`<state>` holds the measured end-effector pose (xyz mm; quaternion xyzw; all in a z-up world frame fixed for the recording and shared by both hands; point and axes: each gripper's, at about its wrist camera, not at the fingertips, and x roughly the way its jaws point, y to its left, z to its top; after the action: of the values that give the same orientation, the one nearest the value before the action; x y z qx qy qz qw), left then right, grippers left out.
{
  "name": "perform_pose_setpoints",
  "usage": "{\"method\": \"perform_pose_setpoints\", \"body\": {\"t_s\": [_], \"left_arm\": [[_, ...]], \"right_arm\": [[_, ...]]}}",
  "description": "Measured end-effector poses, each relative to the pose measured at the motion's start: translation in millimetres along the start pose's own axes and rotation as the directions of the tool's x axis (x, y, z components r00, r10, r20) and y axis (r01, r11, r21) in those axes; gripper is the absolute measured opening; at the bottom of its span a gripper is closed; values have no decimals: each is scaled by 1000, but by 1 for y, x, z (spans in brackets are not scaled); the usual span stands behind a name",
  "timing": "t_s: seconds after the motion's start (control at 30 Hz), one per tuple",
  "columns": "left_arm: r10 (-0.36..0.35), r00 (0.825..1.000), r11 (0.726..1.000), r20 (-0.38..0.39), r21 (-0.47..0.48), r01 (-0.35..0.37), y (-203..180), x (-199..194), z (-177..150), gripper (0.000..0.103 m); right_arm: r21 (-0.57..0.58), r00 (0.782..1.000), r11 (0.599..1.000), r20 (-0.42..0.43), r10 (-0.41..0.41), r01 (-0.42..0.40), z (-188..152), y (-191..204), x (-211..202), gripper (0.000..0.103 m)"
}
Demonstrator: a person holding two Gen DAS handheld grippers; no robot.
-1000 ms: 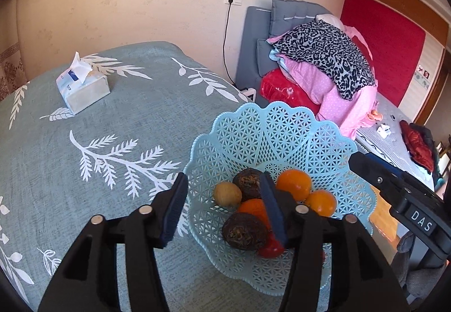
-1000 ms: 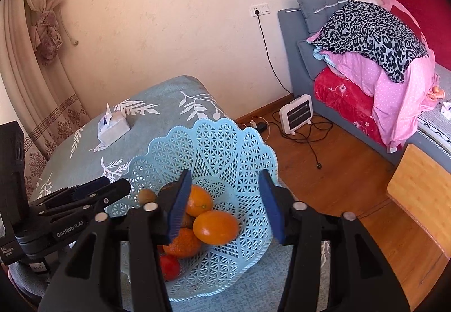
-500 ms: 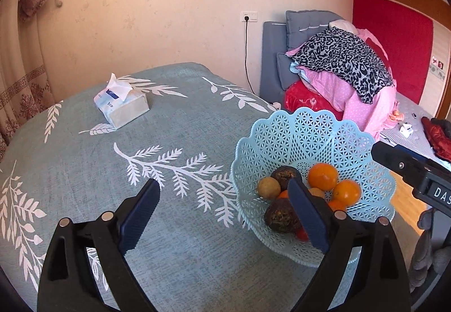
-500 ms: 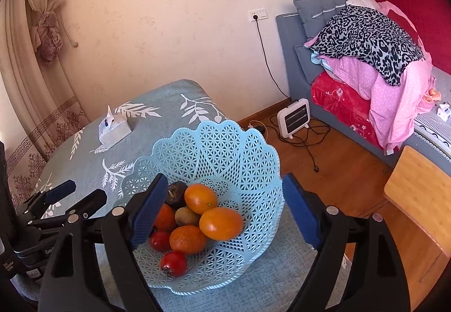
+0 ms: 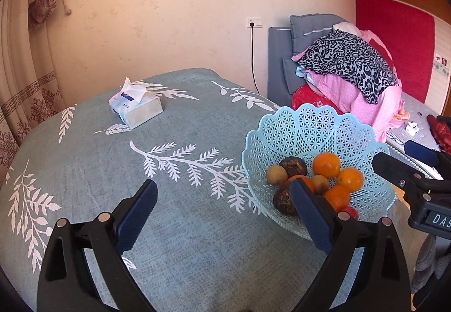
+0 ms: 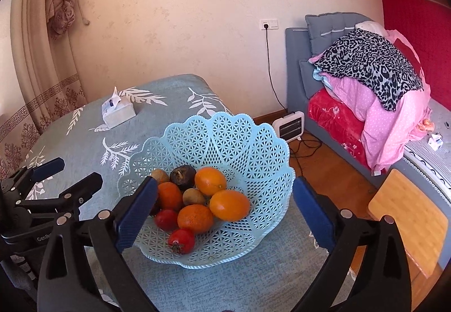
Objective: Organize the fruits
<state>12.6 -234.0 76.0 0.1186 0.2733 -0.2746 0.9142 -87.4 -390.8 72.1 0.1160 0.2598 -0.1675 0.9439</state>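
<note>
A light blue lattice basket (image 6: 253,148) (image 5: 284,137) stands near the table's right edge. It holds several fruits: oranges (image 6: 229,204) (image 5: 326,164), a dark round fruit (image 6: 182,174) (image 5: 293,166), brown kiwi-like fruits (image 6: 194,197) (image 5: 276,175) and red fruits (image 6: 181,241). My left gripper (image 5: 222,216) is open and empty, above the cloth to the left of the basket. My right gripper (image 6: 222,213) is open and empty, its fingers either side of the basket, in front of it.
A tissue pack (image 5: 136,109) (image 6: 117,113) lies at the far side of the teal leaf-patterned tablecloth (image 5: 112,171). Beyond the table stand a bed with piled bedding (image 6: 375,80), a small heater (image 6: 290,127) on the wooden floor and a wooden stool (image 6: 408,216).
Both grippers have opened wide and pulled back from the basket. The left one has swung left over the cloth; the fruits stay in the basket.
</note>
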Motion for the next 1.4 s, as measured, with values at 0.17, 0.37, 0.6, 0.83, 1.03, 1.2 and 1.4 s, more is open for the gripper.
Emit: {"method": "perform_pose_setpoints", "body": {"t_s": [0.17, 0.37, 0.6, 0.83, 1.03, 1.2, 1.4], "left_arm": [[15, 1000, 1000, 4, 17, -15, -2, -4, -2, 94], [23, 1000, 1000, 4, 17, -23, -1, -6, -4, 94], [38, 999, 999, 13, 15, -38, 0, -8, -4, 94], [48, 999, 998, 24, 27, -49, -1, -10, -3, 94], [52, 998, 998, 23, 38, -53, -3, -10, -4, 94], [53, 998, 998, 22, 45, -54, -5, -9, -4, 94], [54, 998, 997, 21, 52, -55, -6, -8, -3, 94]], "right_arm": [[-24, 1000, 1000, -9, -1, 1, -3, 8, 0, 99], [-45, 999, 999, -38, -8, 7, -8, 13, 3, 100], [-51, 998, 999, -59, -7, 4, -12, 15, 6, 100], [-68, 997, 998, -77, -5, 0, -16, 18, 8, 100], [-71, 996, 997, -88, 0, -7, -17, 19, 10, 100], [-71, 995, 997, -96, -5, -2, -18, 18, 11, 100], [-70, 995, 998, -97, -7, 0, -19, 17, 11, 100]]}}
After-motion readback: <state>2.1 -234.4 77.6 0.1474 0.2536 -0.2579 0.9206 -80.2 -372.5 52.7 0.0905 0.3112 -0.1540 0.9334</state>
